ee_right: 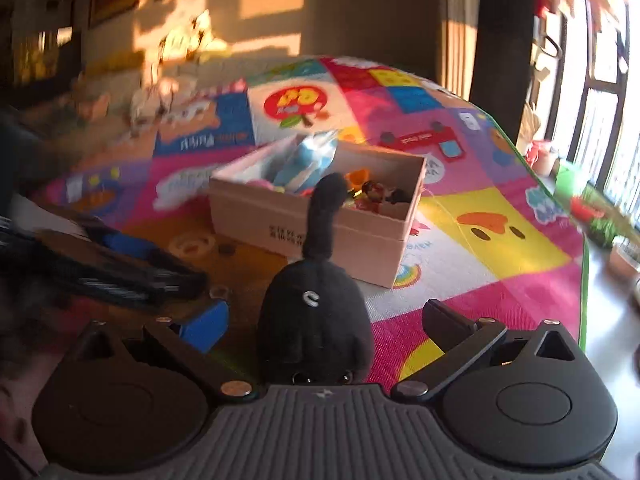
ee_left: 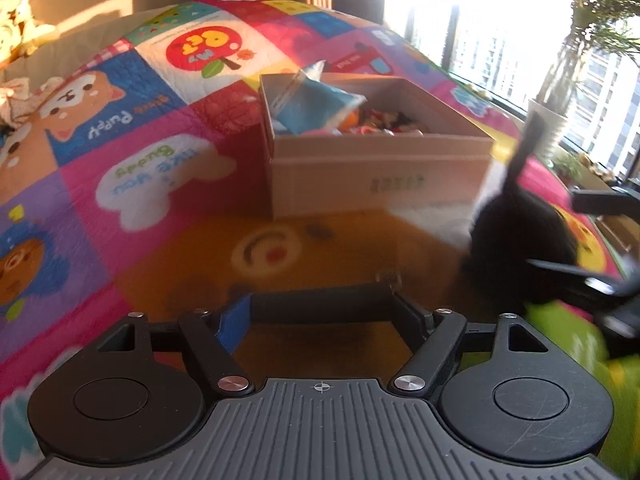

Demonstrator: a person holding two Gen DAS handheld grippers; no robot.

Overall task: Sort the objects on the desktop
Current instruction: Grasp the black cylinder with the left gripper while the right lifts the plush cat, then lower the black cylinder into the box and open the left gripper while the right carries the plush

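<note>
Black plush toy (ee_right: 316, 320) sits between the right tool (ee_right: 320, 320)'s wide-open fingers, no contact visible. Left tool (ee_left: 320, 308) is spread open too, holding nothing, over the colourful cartoon play mat (ee_left: 120, 184). Further back there's a pink cardboard box (ee_left: 376, 176) of toys, then sunlit windows (ee_left: 500, 40).

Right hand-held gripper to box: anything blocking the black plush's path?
Nothing visible. The black plush sits between the right hand-held gripper's open fingers; only bare mat lies before the box, already part-filled.
</note>
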